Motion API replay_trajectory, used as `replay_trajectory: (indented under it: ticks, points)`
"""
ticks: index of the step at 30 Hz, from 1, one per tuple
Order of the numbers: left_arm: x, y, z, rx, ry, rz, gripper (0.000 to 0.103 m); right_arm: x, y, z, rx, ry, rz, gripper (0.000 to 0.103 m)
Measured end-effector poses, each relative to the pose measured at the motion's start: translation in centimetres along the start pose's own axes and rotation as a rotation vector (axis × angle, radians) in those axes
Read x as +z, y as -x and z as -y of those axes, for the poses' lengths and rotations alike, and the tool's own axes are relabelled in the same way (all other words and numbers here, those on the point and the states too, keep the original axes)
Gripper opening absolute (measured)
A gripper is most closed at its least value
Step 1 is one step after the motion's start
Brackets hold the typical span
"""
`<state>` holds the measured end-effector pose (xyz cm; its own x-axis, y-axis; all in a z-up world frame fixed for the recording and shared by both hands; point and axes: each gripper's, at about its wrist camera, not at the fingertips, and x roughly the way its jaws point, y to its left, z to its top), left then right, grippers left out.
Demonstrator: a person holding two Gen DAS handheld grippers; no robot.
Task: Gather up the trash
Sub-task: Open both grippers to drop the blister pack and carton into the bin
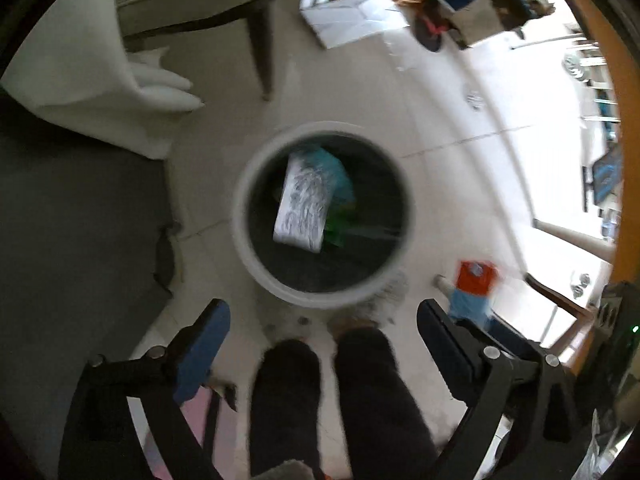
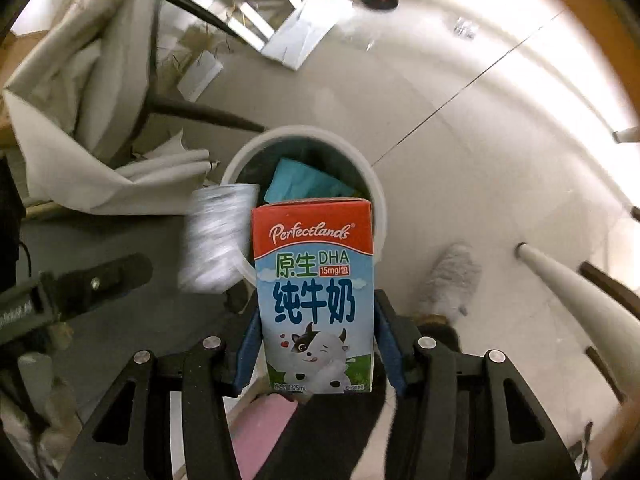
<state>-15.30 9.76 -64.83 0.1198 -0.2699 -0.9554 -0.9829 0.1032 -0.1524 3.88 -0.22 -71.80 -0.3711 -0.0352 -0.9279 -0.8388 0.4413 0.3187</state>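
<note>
A round bin with a white rim (image 1: pixel 256 264) (image 2: pixel 376 200) stands on the pale floor below both grippers. It holds teal (image 1: pixel 336 168) and green trash. A white patterned wrapper (image 1: pixel 304 204) (image 2: pixel 218 240) is blurred in the air over the bin mouth. Above it my left gripper (image 1: pixel 324 340) is open and empty. A red and blue milk carton (image 2: pixel 316 300) (image 1: pixel 474 288) stands upright between the pads of my right gripper (image 2: pixel 318 344). Those jaws stand slightly wider than the carton, over the near rim.
A person's dark trouser legs (image 1: pixel 360 392) and fluffy slippers (image 2: pixel 452 276) are close to the bin. A chair with dark legs (image 1: pixel 260 52) and a white cloth (image 1: pixel 80 72) lie behind, a dark rug (image 1: pixel 80 220) to the left, white boxes (image 1: pixel 352 20) further back, and a white leg (image 2: pixel 560 276) to the right.
</note>
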Motion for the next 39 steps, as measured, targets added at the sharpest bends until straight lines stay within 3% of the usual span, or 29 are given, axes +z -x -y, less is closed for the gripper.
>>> replay_trajectory:
  ticks: [1,2,4,7,13,17,26,39]
  points:
    - [-0.1,-0.2,-0.5,0.026,-0.004,0.013,0.096,0.3,-0.6,0.1,0.001,0.001,-0.006,0.085]
    - [-0.2,-0.3,-0.8,0.051,-0.007,0.027,0.096,0.3,-1.3,0.3,0.002,0.003,-0.005,0.092]
    - [-0.6,-0.3,-1.7,0.121,-0.014,0.080,0.096,0.5,-1.8,0.2,-0.029,0.018,0.001,0.097]
    - [-1.3,-0.1,-1.9,0.230,-0.049,0.134,0.096,0.5,-2.2,-0.4,-0.126,0.048,0.026,0.098]
    - [-2.2,0.9,-1.5,0.298,-0.085,0.160,0.096,-0.2,-1.6,-1.5,-0.264,0.089,0.054,0.099]
    - [-2.6,1.6,-1.4,0.304,-0.102,0.173,0.096,-0.5,-0.8,-2.0,-0.326,0.095,0.080,0.099]
    - [-4.3,5.7,-0.6,0.285,-0.109,0.201,0.096,-1.7,3.2,-3.7,-0.318,0.097,0.115,0.099]
    - [-10.1,20.3,1.4,0.252,-0.125,0.267,0.096,-6.6,18.6,-9.0,-0.267,0.135,0.200,0.099]
